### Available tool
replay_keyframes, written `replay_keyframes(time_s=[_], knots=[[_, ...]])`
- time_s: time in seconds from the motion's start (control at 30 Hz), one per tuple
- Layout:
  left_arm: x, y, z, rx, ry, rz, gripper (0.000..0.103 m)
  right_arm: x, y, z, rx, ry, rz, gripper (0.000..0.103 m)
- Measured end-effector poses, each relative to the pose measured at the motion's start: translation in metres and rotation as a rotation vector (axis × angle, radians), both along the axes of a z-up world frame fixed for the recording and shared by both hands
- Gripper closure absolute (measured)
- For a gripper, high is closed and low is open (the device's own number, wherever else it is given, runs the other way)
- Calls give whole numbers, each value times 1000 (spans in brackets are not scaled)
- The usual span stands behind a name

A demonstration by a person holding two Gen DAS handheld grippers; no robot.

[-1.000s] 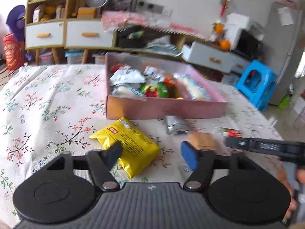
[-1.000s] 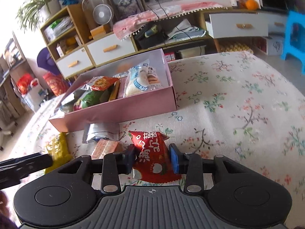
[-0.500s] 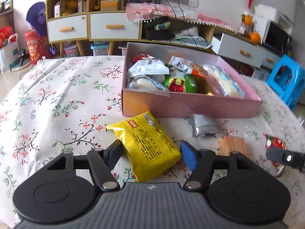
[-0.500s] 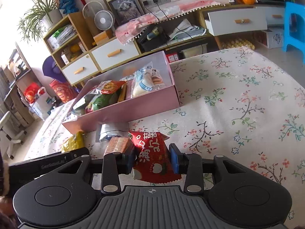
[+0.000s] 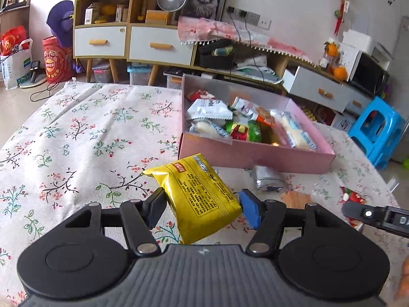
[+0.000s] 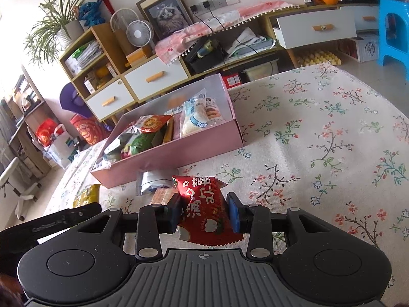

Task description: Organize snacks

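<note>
Snacks in both tongs: left gripper (image 5: 202, 202) pinches yellow packet (image 5: 198, 195), long axis slanting away toward pink box (image 5: 255, 153), ahead and slightly right. Right gripper (image 6: 203, 211) clamps red packet (image 6: 202, 208), upright; box ahead-left. Left looks nearer to box. Silver pouch (image 5: 267, 179) and orange wafer (image 5: 294, 199) remain on tablecloth (image 5: 89, 140). Packets' lower ends hidden by gripper bodies.

- Left gripper (image 5: 203, 206): held low over the table, fingers level; jaws pressed against both sides of a yellow snack packet (image 5: 199, 194).
- Right gripper (image 6: 203, 213): held level, jaws closed narrowly on a red snack packet (image 6: 202, 207), pinched at mid-length.
</note>
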State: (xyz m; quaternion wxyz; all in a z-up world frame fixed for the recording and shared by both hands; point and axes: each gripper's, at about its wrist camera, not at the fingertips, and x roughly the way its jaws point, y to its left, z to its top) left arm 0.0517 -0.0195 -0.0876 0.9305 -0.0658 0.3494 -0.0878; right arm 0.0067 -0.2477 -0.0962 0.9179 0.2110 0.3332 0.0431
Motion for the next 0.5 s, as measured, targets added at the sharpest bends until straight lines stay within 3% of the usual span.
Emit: replay_keyframes(time_s=[0.2,0.5], knots=[[-2,-1,15,-49,-33,-13,44,1,-3,0,27,-1,-1,66],[16,-19,28,-37,-77,-71,44,13,-12,14,86,-38,0,66]])
